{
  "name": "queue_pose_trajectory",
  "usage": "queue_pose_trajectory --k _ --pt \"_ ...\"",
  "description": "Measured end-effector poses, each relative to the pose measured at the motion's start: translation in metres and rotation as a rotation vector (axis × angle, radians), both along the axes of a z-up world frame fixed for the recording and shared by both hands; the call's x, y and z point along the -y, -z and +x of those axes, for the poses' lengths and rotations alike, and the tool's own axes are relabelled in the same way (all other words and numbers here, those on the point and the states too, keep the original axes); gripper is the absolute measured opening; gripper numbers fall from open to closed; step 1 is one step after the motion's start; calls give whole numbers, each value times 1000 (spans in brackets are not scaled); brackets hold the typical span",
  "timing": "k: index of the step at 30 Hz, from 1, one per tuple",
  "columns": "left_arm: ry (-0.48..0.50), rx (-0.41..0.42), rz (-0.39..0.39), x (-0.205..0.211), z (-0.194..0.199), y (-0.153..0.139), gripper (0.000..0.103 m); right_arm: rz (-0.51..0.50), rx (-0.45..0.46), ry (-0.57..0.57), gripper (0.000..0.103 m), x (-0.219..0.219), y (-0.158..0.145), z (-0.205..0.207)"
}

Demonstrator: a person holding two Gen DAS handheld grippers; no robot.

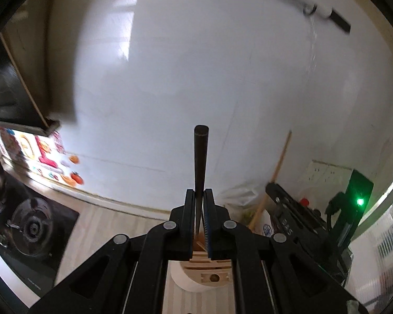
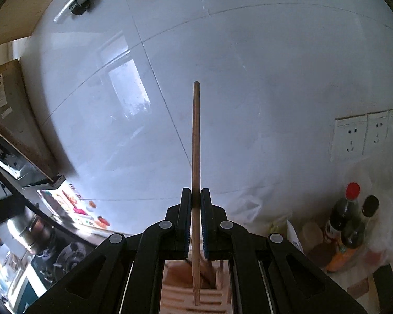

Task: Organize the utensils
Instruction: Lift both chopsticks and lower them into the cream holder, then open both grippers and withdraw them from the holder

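Dark utensil (image 1: pixel 200 162) clamped upright, left gripper (image 1: pixel 199 209); holder (image 1: pixel 209 274) below.

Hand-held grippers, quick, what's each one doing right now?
Left hand-held gripper: closed on a dark chopstick.
Right hand-held gripper: closed on a light wooden chopstick.

A: Wall?
B: Glossy white tile wall (image 2: pixel 249 91), thin grout lines, window reflection (image 2: pixel 128 91) glaring on it. Wooden cabinet (image 1: pixel 39 65) upper left, dark range hood (image 1: pixel 15 99) under it.
A: Right side?
B: White double wall socket (image 2: pixel 364 137), bottles (image 2: pixel 351 225) near the corner, crumpled plastic bag (image 2: pixel 251 206) beside them.
A: Below?
B: Pale wood-look countertop (image 1: pixel 112 225), black gas hob (image 1: pixel 31 225) at left, colourful sticker strip (image 1: pixel 42 154) along the wall base.
A: Light?
B: Daylight, soft; edges motion-blurred.
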State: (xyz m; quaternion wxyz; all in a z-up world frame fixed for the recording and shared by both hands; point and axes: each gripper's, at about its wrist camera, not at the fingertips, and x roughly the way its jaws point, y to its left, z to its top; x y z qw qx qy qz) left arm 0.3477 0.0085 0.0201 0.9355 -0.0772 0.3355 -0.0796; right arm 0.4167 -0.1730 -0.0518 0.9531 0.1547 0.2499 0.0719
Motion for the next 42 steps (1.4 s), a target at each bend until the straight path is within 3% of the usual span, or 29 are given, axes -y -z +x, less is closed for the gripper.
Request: queue_pose_trajectory --k 14,19,20,22,23,24,28,31,33,34,38,42 --pt "52 -196 21 16 39 58 4 -33 17 -43 7 -11 49 35" --pt "34 -194 25 17 33 55 9 -42 -22 -102 8 -12 58 35" --pt "25 -186 31 19 30 51 16 -45 -28 -114 10 -11 57 32" --pt "-13 -168 34 16 26 43 56 -39 -31 -121 37 -8 52 26" --pt "-25 -152 37 14 25 40 90 -28 -28 -123 55 -5 49 23" --pt "-37 -128 40 12 23 36 98 -19 -22 -118 60 -1 44 17" --pt "-111 -59 100 2 9 31 103 -35 -29 -77 62 14 34 -10" --pt "-148 -60 173 1 3 42 103 -101 -87 -33 79 18 37 -27" --pt "-158 -87 204 -1 1 58 103 -166 -138 -10 95 18 47 -38" --pt "-163 -105 212 -1 -1 66 103 -203 -162 0 98 16 53 -42" --pt "-175 -168 238 3 -9 96 103 -273 -234 23 101 10 70 -47" --pt "-172 -178 241 13 -22 104 103 -280 -259 27 102 10 75 -54"
